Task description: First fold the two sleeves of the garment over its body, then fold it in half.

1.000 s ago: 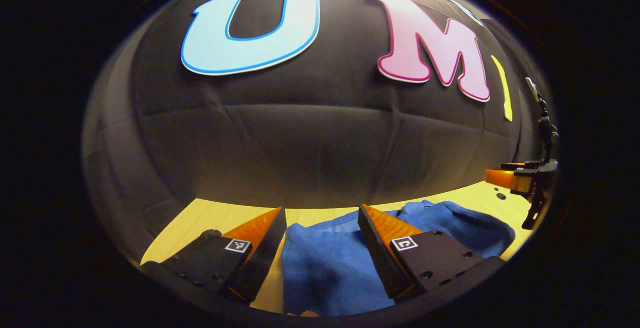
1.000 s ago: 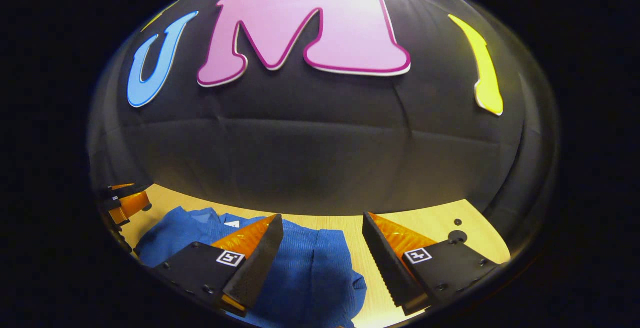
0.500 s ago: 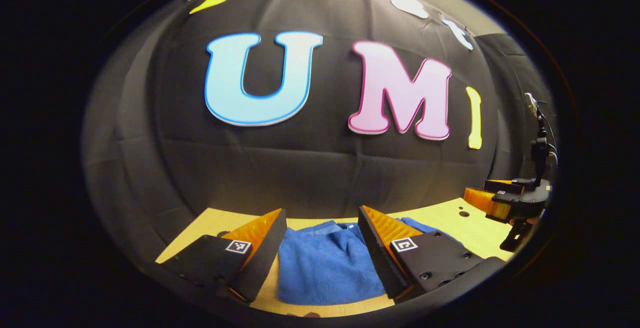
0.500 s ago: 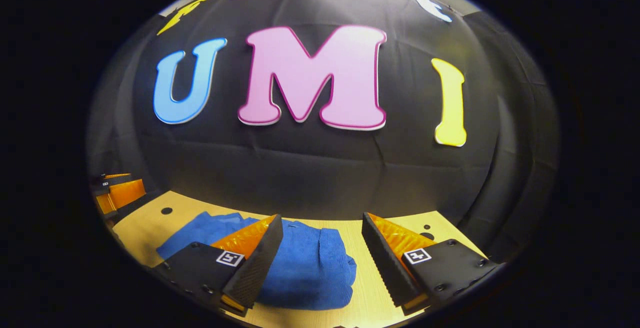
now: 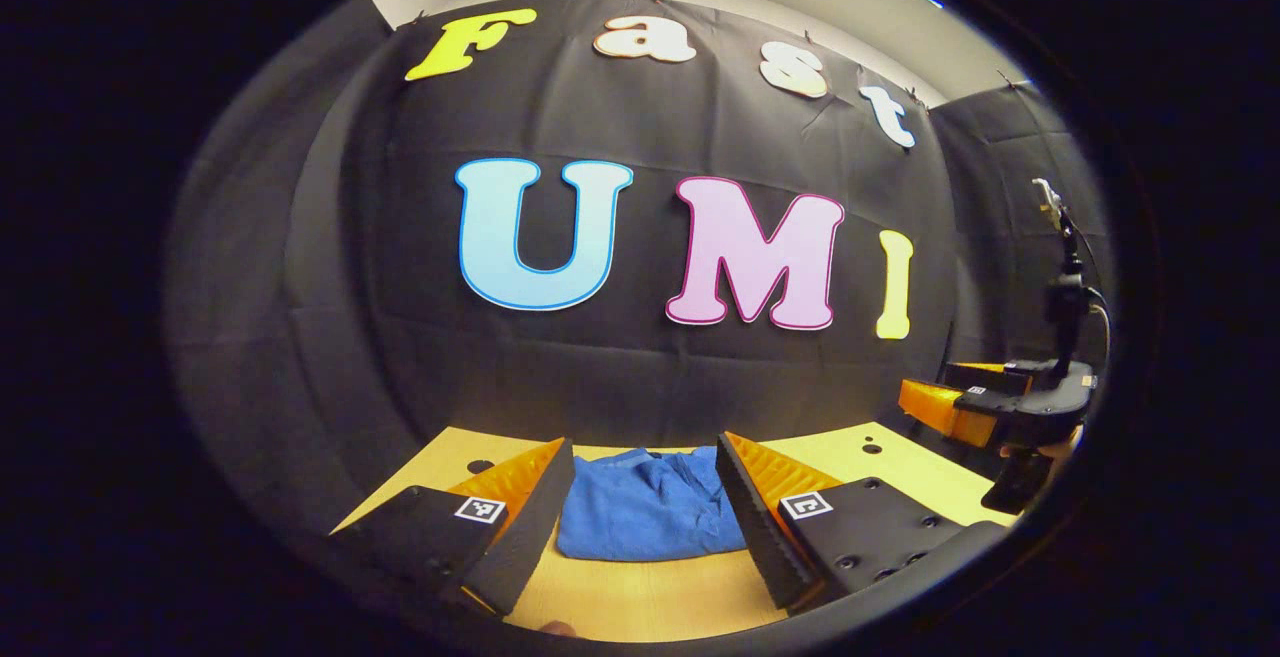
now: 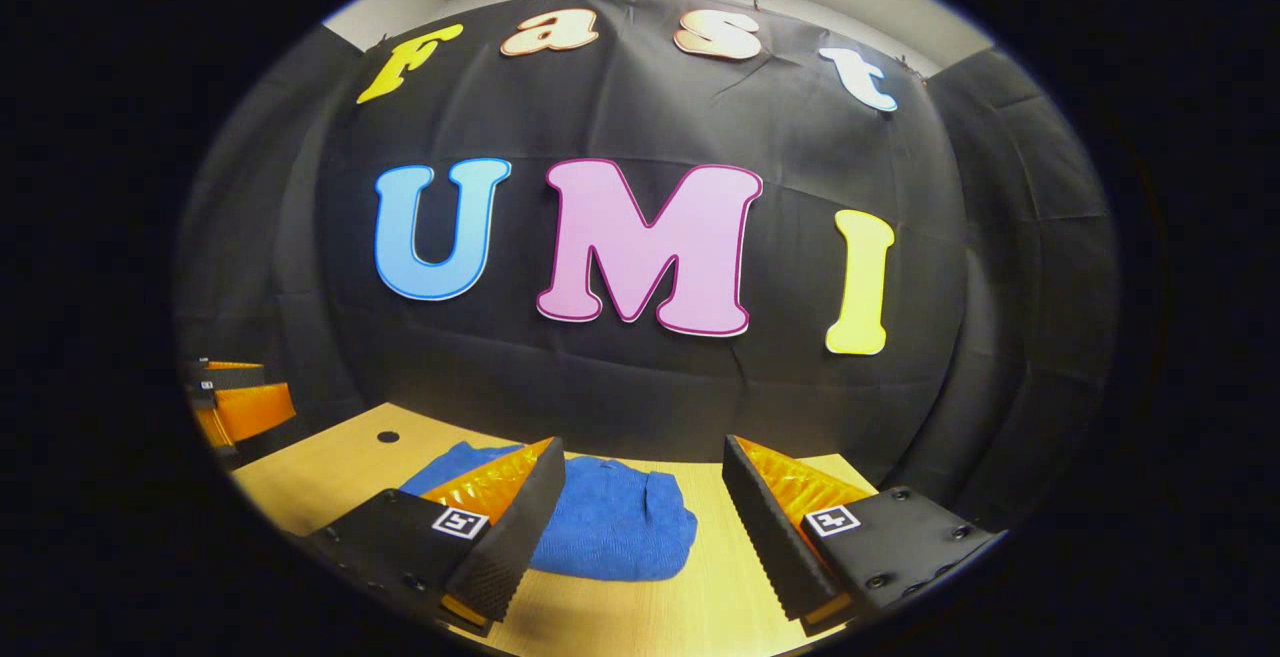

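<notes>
Both gripper views look forward, low over the pale wooden counter (image 5: 640, 592), sharing the folded blue garment (image 6: 610, 527).

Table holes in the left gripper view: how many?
2. One hole at the table's far left, beside the left finger; another hole at far right. The garment may hide more.

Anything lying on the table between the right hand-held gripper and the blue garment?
No. In the right gripper view, only bare wooden table lies between the open right hand-held gripper and the folded blue garment.
</notes>
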A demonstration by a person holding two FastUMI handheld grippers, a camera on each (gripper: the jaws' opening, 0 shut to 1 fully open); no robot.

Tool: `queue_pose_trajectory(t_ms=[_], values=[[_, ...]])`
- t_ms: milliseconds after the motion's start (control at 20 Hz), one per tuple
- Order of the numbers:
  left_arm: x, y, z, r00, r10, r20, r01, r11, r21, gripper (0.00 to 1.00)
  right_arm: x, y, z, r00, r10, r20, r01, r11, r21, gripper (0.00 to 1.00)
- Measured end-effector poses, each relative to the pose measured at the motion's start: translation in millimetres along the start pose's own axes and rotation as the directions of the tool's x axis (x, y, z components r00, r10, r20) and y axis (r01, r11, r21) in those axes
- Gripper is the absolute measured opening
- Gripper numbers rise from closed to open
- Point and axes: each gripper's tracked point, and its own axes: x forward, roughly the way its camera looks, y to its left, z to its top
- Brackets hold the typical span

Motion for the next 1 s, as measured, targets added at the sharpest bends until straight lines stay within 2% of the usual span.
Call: queue_pose_trajectory(t_ms=[150, 250, 400, 450, 500, 550, 600, 650, 800, 850, 900, 1000], values=[[-40.4, 2.5, 24.0, 0.996, 0.058, 0.063, -0.057, 0.998, -0.019, 0.84, -40.3, -1.8, 13.2, 1.000, 0.012, 0.000, -0.012, 1.000, -0.012, 0.99], [-68.5, -0.2, 32.3, 0.991, 0.088, 0.101, -0.085, 0.996, -0.037, 0.82, -68.6, 0.9, 19.7, 1.000, 0.019, 0.002, -0.019, 1.000, 0.015, 0.95], [-106.2, -16.9, 42.5, 0.981, 0.064, 0.181, -0.058, 0.997, -0.042, 0.82, -105.6, 12.3, 26.5, 0.999, 0.049, -0.004, -0.048, 0.994, 0.101, 0.99], [-116.9, -20.8, 40.2, 0.979, 0.052, 0.197, -0.049, 0.999, -0.019, 0.80, -115.2, 15.1, 28.1, 0.998, 0.058, -0.005, -0.056, 0.990, 0.126, 0.95], [-127.5, -22.0, 37.2, 0.980, 0.055, 0.192, -0.058, 0.998, 0.013, 0.84, -124.5, 17.5, 31.2, 0.998, 0.070, 0.003, -0.070, 0.987, 0.143, 0.99], [-137.0, -22.5, 33.2, 0.980, 0.074, 0.186, -0.081, 0.996, 0.033, 0.82, -133.0, 18.8, 34.6, 0.997, 0.074, 0.021, -0.076, 0.987, 0.143, 0.94], [-145.4, -24.4, 32.2, 0.980, 0.079, 0.182, -0.089, 0.995, 0.046, 0.82, -141.6, 18.3, 36.4, 0.996, 0.077, 0.035, -0.081, 0.988, 0.134, 0.99], [-151.3, -31.7, 30.8, 0.982, 0.069, 0.178, -0.079, 0.996, 0.051, 0.83, -148.7, 16.5, 37.3, 0.996, 0.070, 0.055, -0.076, 0.990, 0.117, 0.94], [-162.9, -41.2, 30.5, 0.982, 0.047, 0.180, -0.057, 0.997, 0.050, 0.82, -166.4, 17.7, 37.1, 0.992, 0.055, 0.110, -0.065, 0.994, 0.090, 0.94], [-167.3, -40.7, 29.5, 0.983, 0.046, 0.178, -0.056, 0.997, 0.055, 0.82, -171.5, 22.3, 36.7, 0.991, 0.062, 0.119, -0.073, 0.993, 0.093, 0.99], [-170.7, -40.6, 30.9, 0.982, 0.042, 0.183, -0.054, 0.997, 0.061, 0.84, -176.2, 28.0, 36.8, 0.989, 0.073, 0.128, -0.085, 0.992, 0.097, 0.94], [-174.1, -42.6, 36.9, 0.980, 0.038, 0.197, -0.053, 0.996, 0.072, 0.84, -179.9, 35.3, 34.3, 0.988, 0.092, 0.123, -0.105, 0.990, 0.098, 0.94]])
